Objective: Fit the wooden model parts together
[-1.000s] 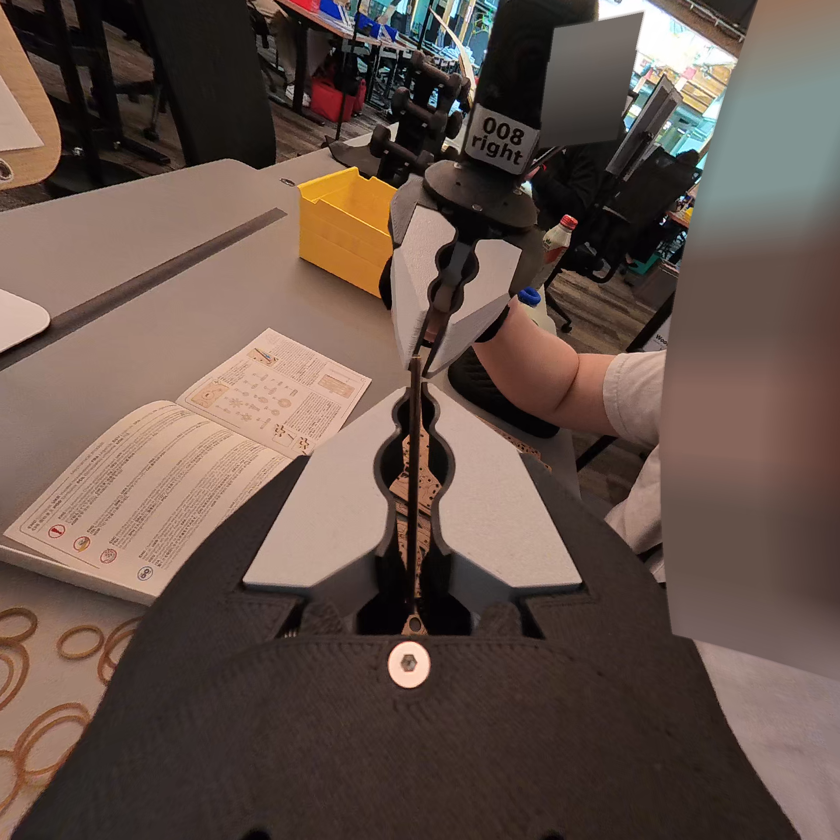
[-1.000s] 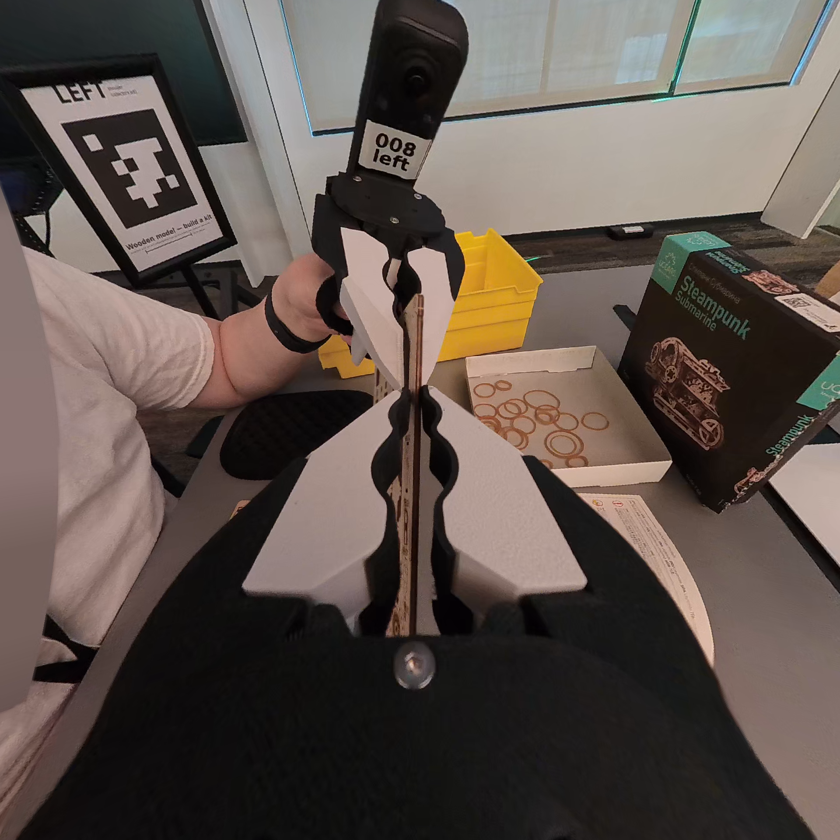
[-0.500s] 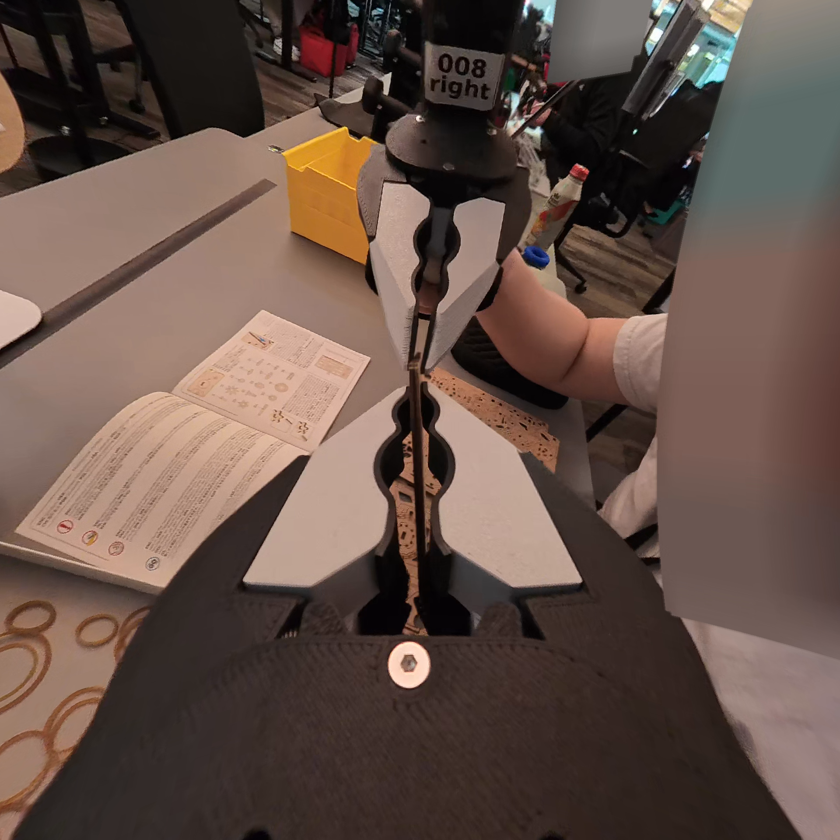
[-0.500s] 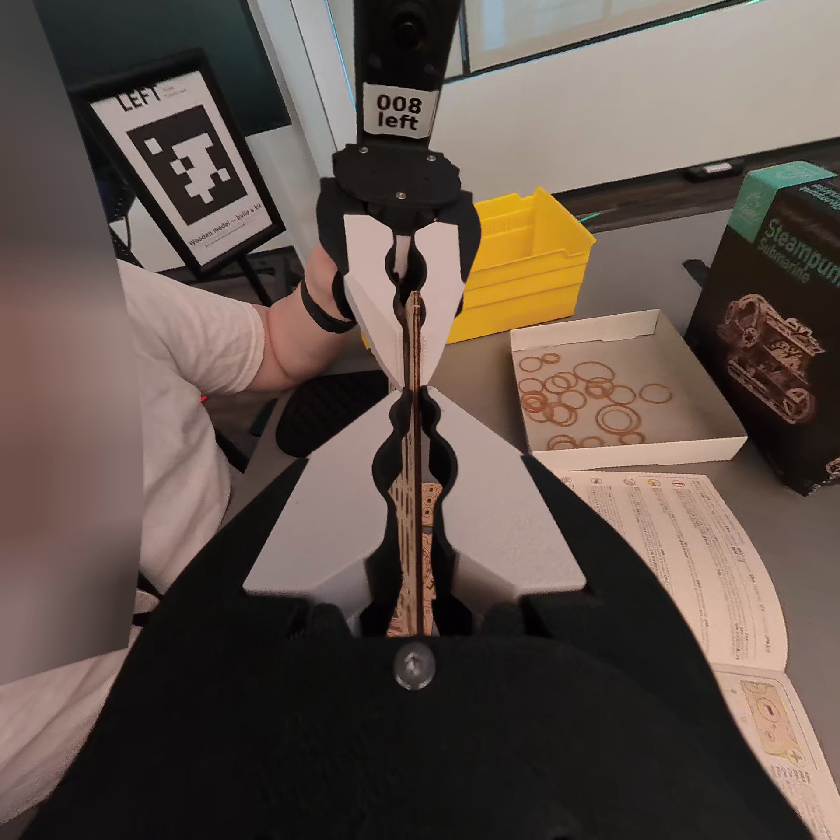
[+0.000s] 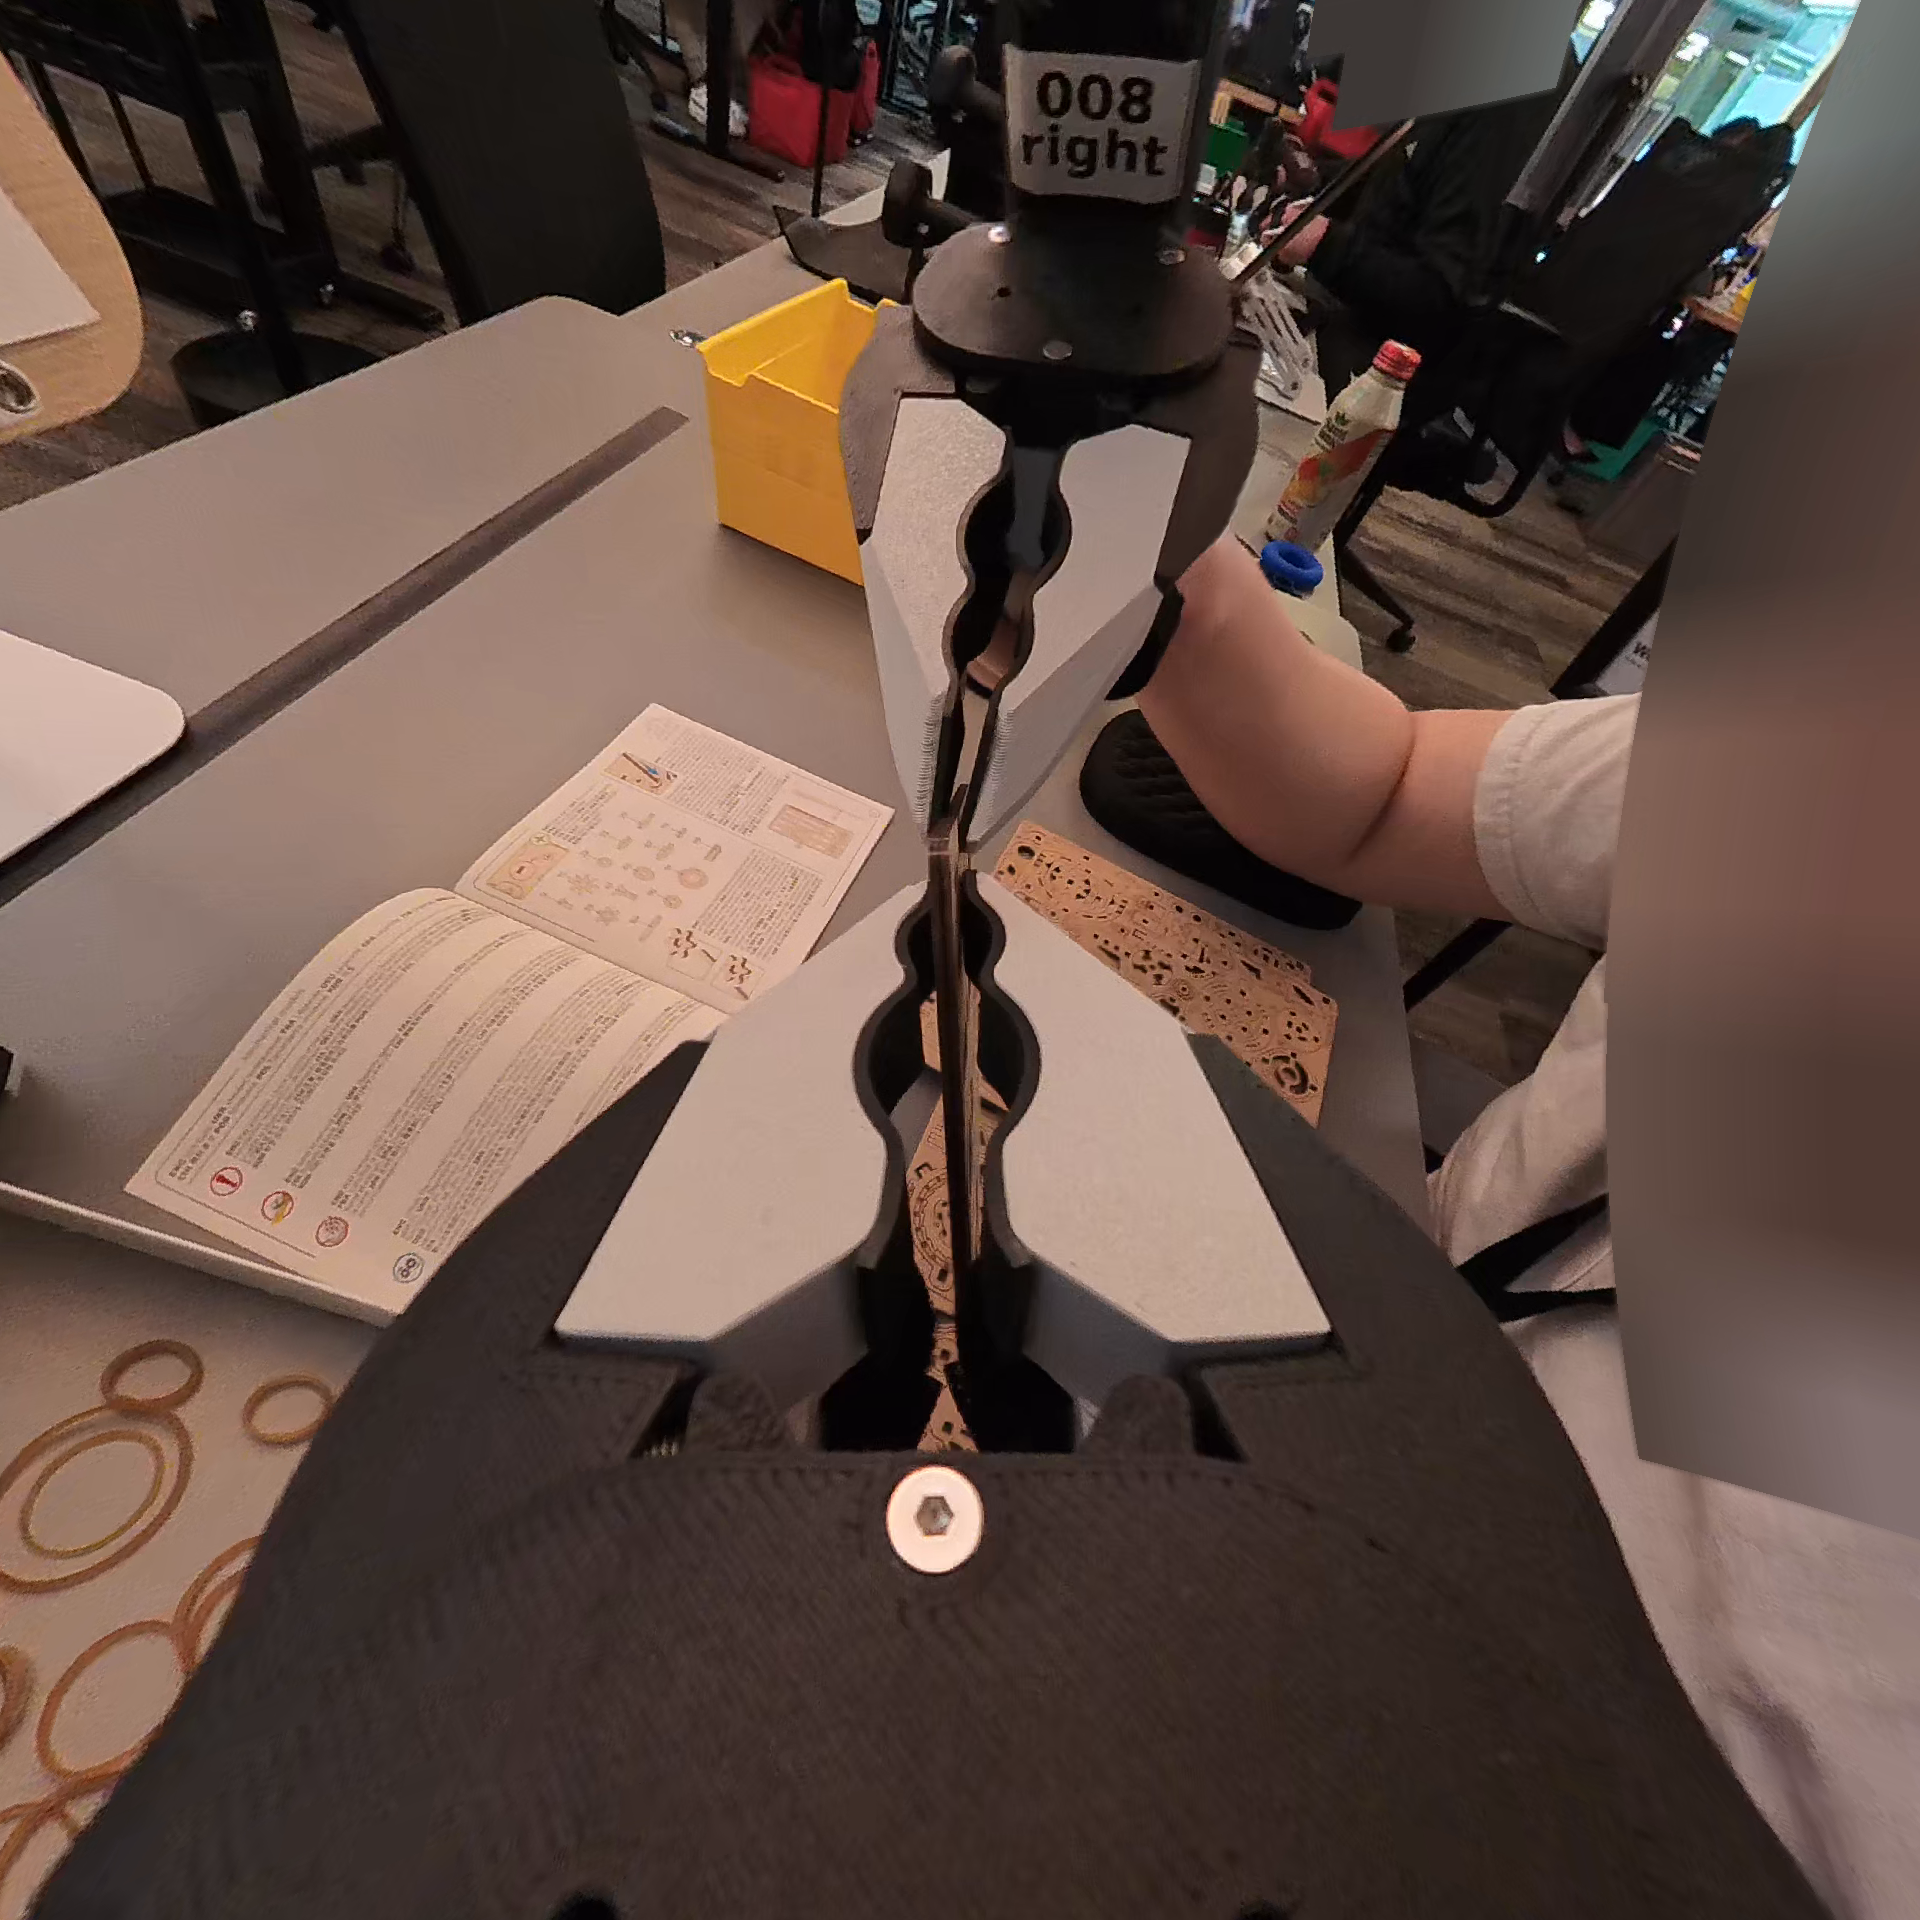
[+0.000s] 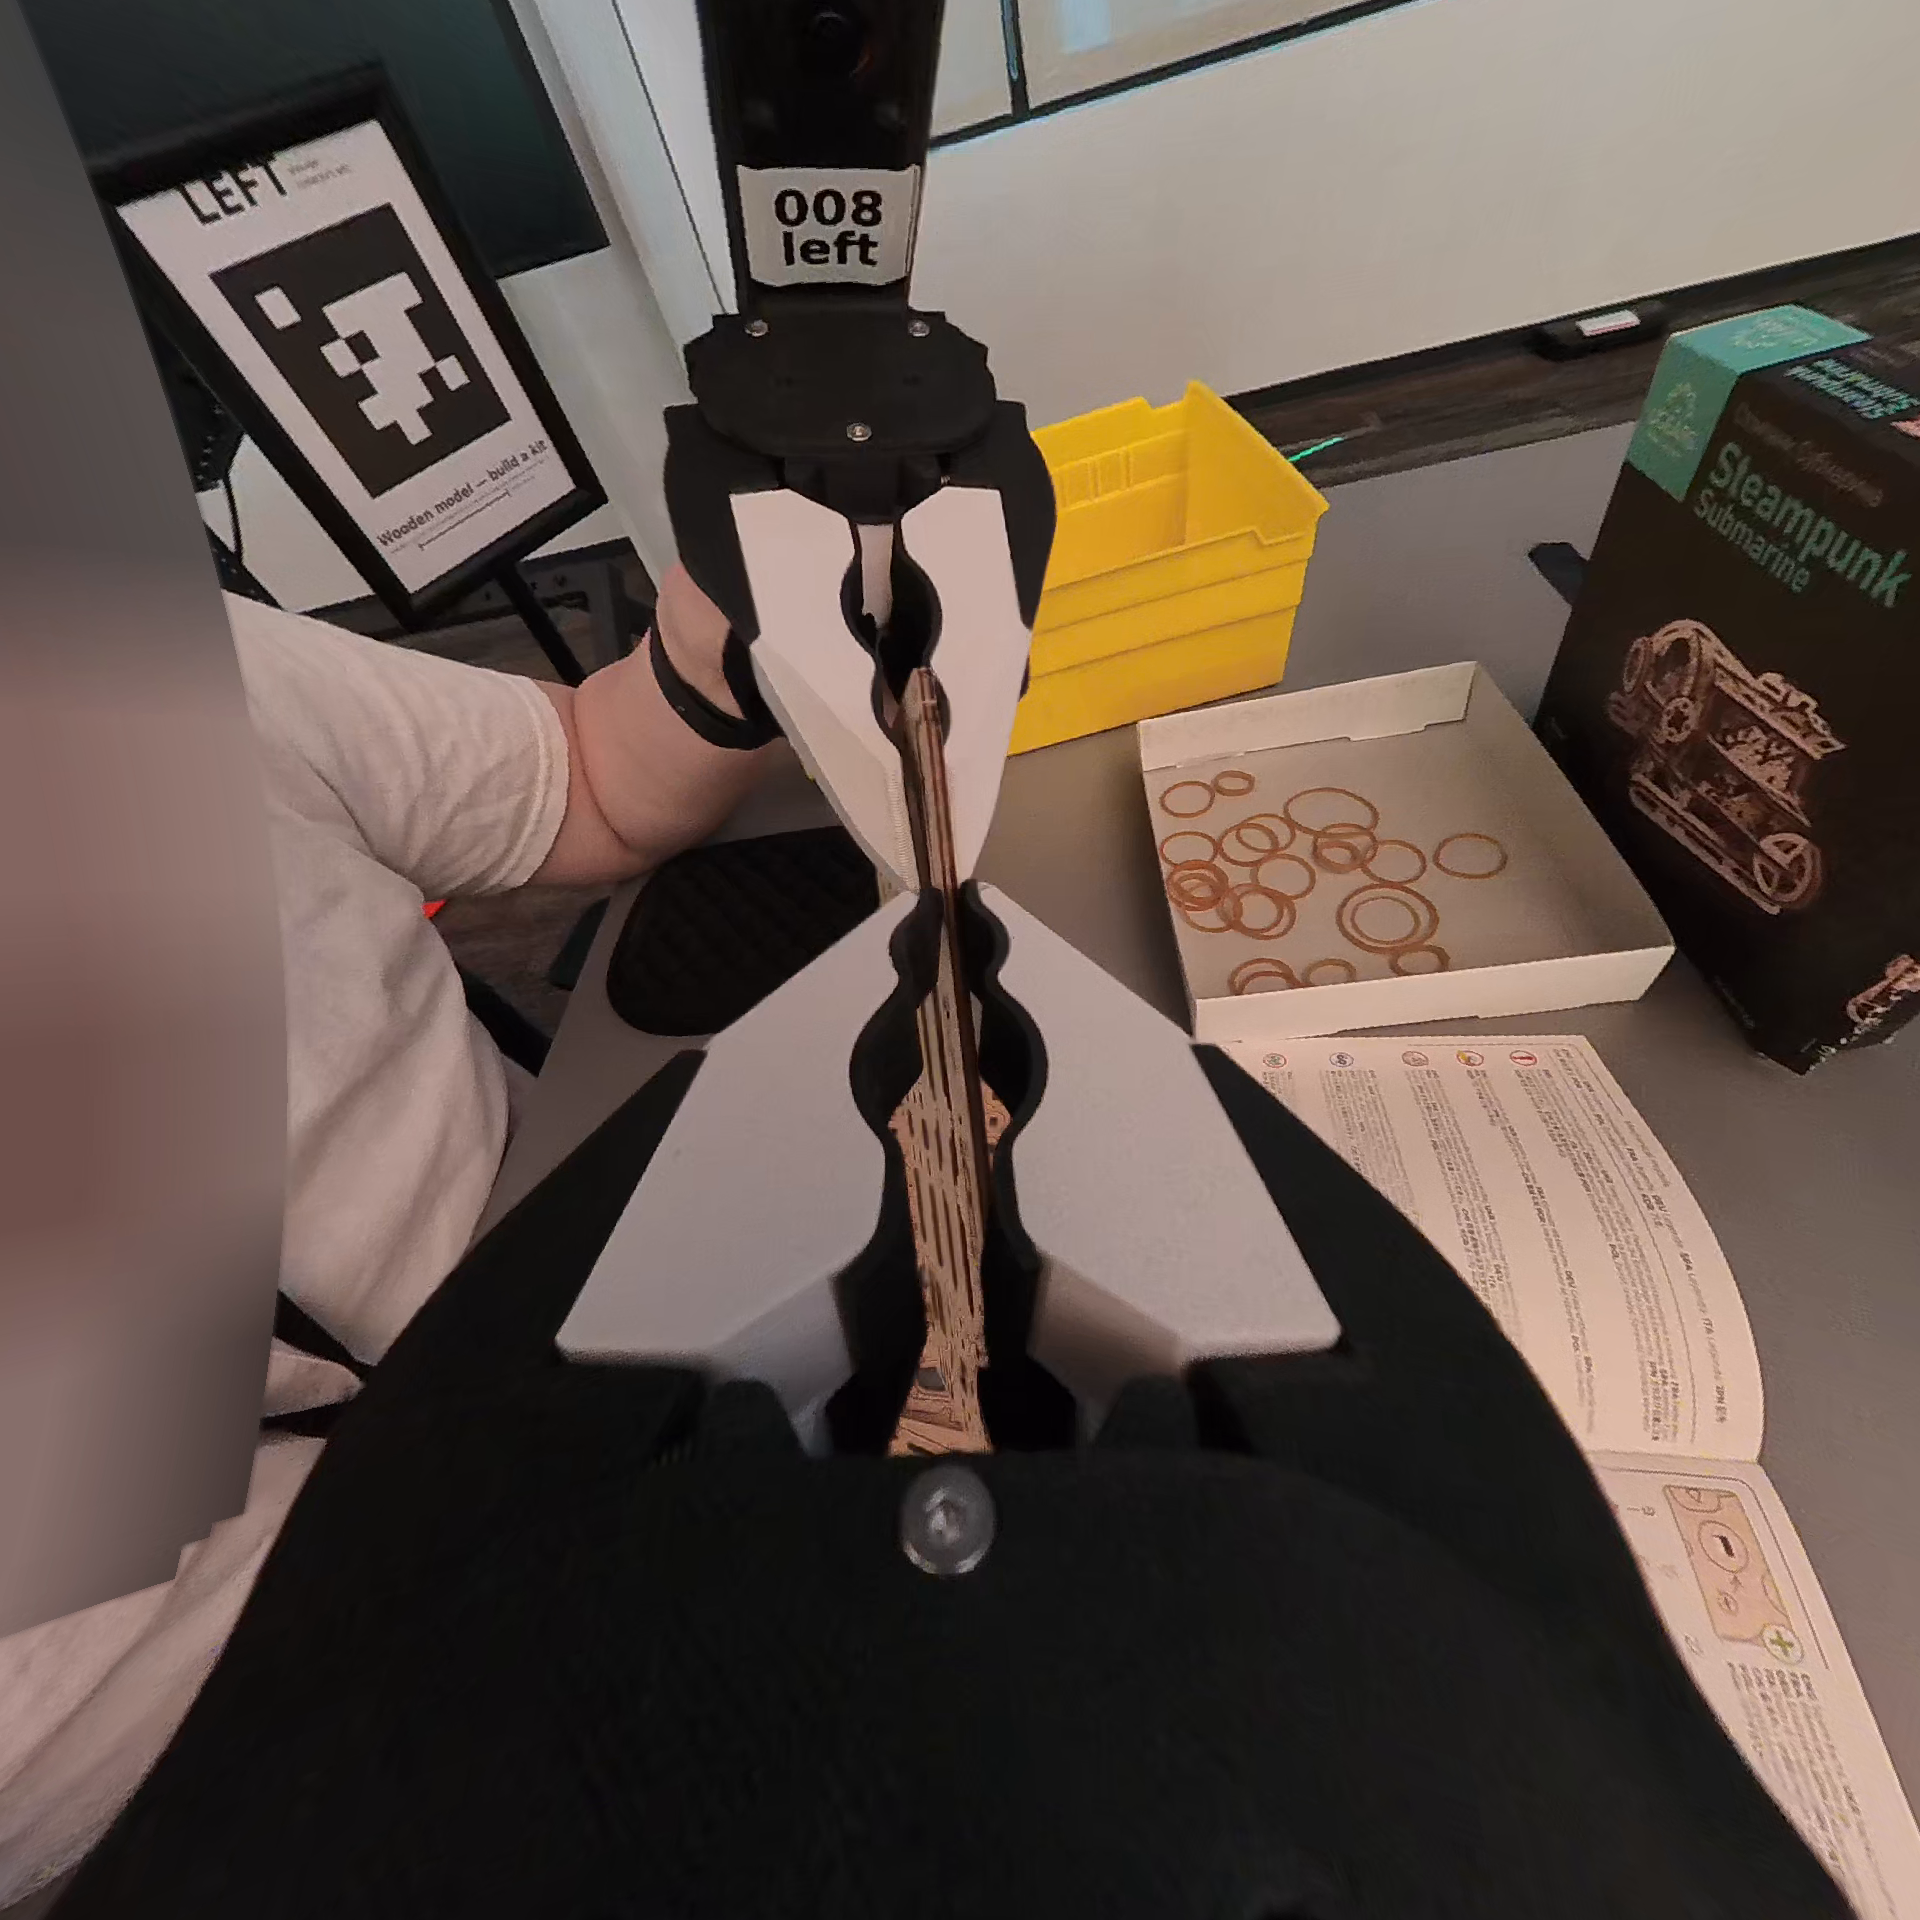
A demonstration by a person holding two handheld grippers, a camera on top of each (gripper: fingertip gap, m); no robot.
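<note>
A thin laser-cut wooden sheet (image 5: 954, 1039) stands edge-on between both grippers, held above the grey table (image 5: 312, 582). My left gripper (image 5: 951, 894) is shut on one end of it. My right gripper (image 6: 940, 899) is shut on the other end, where the cut pattern of the sheet (image 6: 935, 1195) shows. The two grippers meet tip to tip: the right gripper (image 5: 951, 816) faces the left wrist view and the left gripper (image 6: 914, 878) faces the right wrist view. The sheet reaches up between the left gripper's fingers. A second wooden parts sheet (image 5: 1174, 956) lies flat on the table below.
An open instruction booklet (image 5: 499, 1039) lies on the table. A yellow bin (image 6: 1164, 582) stands behind. A white tray (image 6: 1434, 997) holds several rubber bands (image 6: 1320, 862). A dark kit box (image 6: 1745, 675) stands at right. A black pad (image 5: 1174, 821) lies under a person's forearm (image 5: 1299, 748). Left and right tips are no more than a few centimetres apart.
Both grippers have drawn nearer each other and lined up straighter, tip to tip. Both views have tipped down toward the table. The sheet stays gripped at both ends.
</note>
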